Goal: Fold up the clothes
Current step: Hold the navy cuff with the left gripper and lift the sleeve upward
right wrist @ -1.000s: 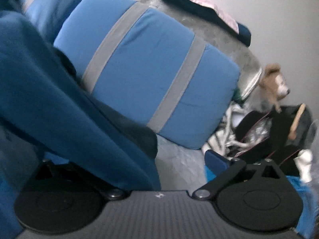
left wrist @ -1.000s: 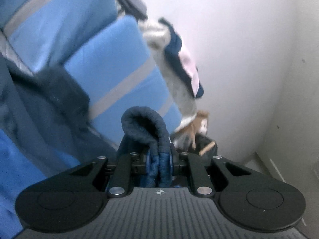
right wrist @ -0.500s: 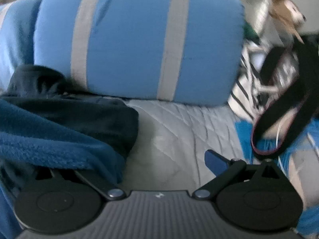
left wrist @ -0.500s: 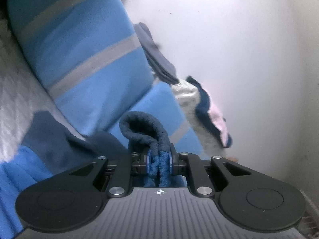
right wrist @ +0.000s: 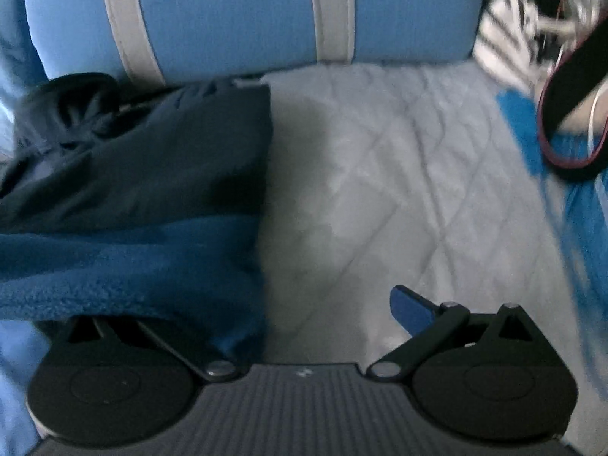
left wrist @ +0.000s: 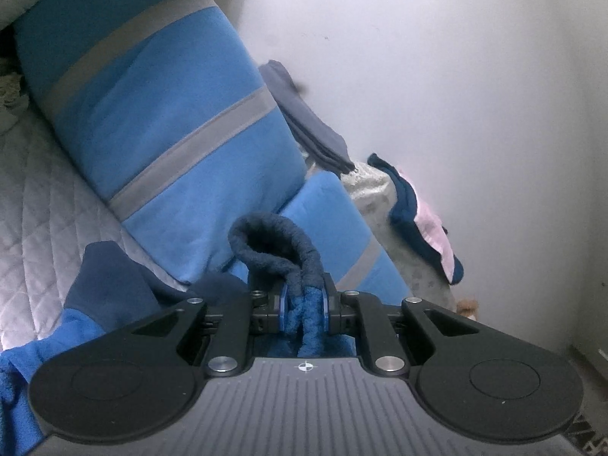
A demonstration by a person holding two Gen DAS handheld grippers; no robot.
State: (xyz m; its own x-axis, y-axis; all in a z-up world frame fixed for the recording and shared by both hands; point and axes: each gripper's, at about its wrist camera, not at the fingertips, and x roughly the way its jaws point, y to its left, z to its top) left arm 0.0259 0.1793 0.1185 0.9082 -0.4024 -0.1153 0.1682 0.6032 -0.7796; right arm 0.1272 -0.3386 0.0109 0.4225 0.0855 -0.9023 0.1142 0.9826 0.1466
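Observation:
A blue fleece garment with dark navy parts is the piece being handled. My left gripper (left wrist: pixel 303 304) is shut on a bunched fold of the fleece garment (left wrist: pixel 277 243), which loops up above the fingers; more of it trails off at lower left. In the right wrist view the garment (right wrist: pixel 125 266) lies on the bed at left, and its edge drapes over my left finger, hiding it. My right gripper (right wrist: pixel 304 311) is open, with only the right blue fingertip (right wrist: pixel 412 307) showing above the quilt and nothing between the fingers.
Two blue pillows with grey stripes (left wrist: pixel 159 114) lean at the head of the quilted grey bed cover (right wrist: pixel 399 174). A black strap with red trim (right wrist: pixel 570 95) and striped cloth lie at the far right. Stacked clothes (left wrist: pixel 425 228) sit by the white wall (left wrist: pixel 437 76).
The right gripper has dropped towards the quilt and the fleece has settled lower over its left side. The left gripper keeps its hold while its view has swung left towards the pillows.

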